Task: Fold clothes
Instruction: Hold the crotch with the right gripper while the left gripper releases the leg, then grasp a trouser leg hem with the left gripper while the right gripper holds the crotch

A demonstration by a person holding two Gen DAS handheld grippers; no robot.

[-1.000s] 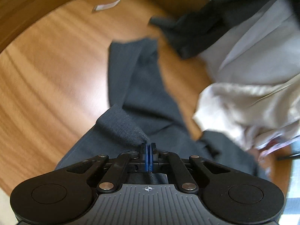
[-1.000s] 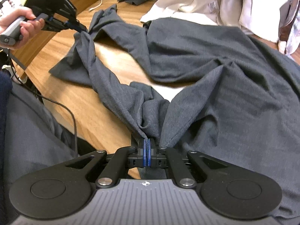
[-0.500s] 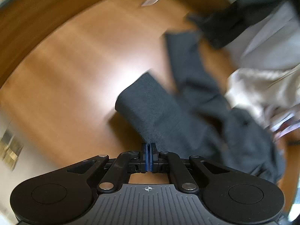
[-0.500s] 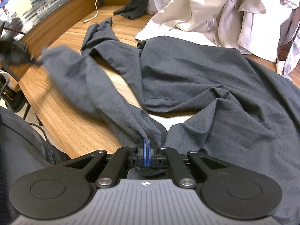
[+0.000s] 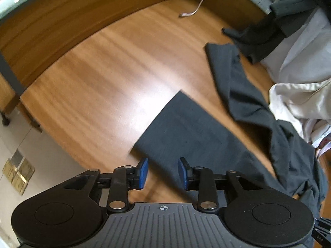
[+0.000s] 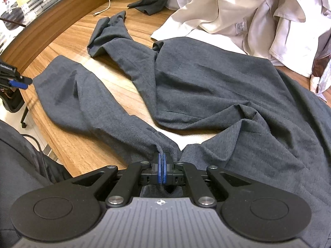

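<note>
A dark grey long-sleeved garment [image 6: 206, 86] lies spread on the wooden table [image 6: 68, 41]. Its near sleeve [image 5: 186, 128] stretches flat toward the table's left edge, cuff [image 6: 53, 70] outermost. My left gripper [image 5: 163, 172] hovers just short of that cuff, its jaws opening, with nothing pressed between the blue pads [image 5: 143, 171]; it also shows at the left edge of the right wrist view, left gripper [image 6: 18, 83]. My right gripper [image 6: 161, 169] is shut on a pinch of the grey fabric where the sleeve meets the body. The far sleeve [image 6: 111, 33] lies crumpled further back.
A heap of cream and white clothes [image 6: 248, 10] with a darker item [image 6: 153, 0] lies at the back. A white cable [image 5: 198, 6] lies near the raised wooden rim [image 5: 82, 10]. The table's left edge [image 5: 26, 103] drops to the floor. A person's dark clothing [image 6: 18, 161] shows at lower left.
The left gripper carried the sleeve cuff out toward the table's left edge, then its jaws parted and let it go; the sleeve now lies flat. The right gripper stayed shut on the fabric.
</note>
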